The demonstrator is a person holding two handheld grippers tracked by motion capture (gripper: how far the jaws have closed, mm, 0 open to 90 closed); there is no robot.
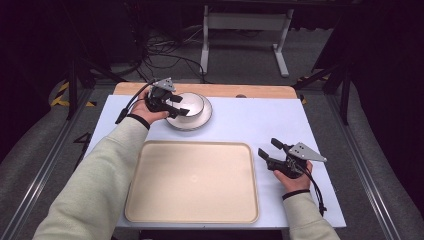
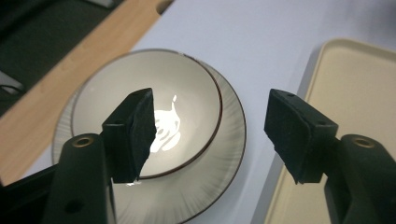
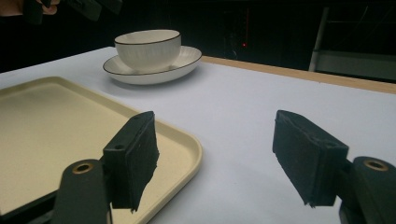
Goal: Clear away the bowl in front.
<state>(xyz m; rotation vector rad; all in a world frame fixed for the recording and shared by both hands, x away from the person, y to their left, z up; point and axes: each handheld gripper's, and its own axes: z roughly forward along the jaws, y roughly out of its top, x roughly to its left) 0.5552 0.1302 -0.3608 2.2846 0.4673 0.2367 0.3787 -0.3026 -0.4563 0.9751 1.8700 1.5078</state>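
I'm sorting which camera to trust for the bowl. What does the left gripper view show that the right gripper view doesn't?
Left gripper view: the bowl's glossy inside from above, with a bright glare at its bottom, seen between the left gripper's open jaws.

Right gripper view: the bowl's outer wall from the side, standing on the plate, farther off beyond the right gripper's open jaws, plus the dark room behind.

Both: bowl on ribbed plate, dark rims, the beige tray, the white table with its wooden edge.

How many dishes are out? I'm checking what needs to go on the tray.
2: a bowl sitting on a plate, at the table's far left, beyond the tray.
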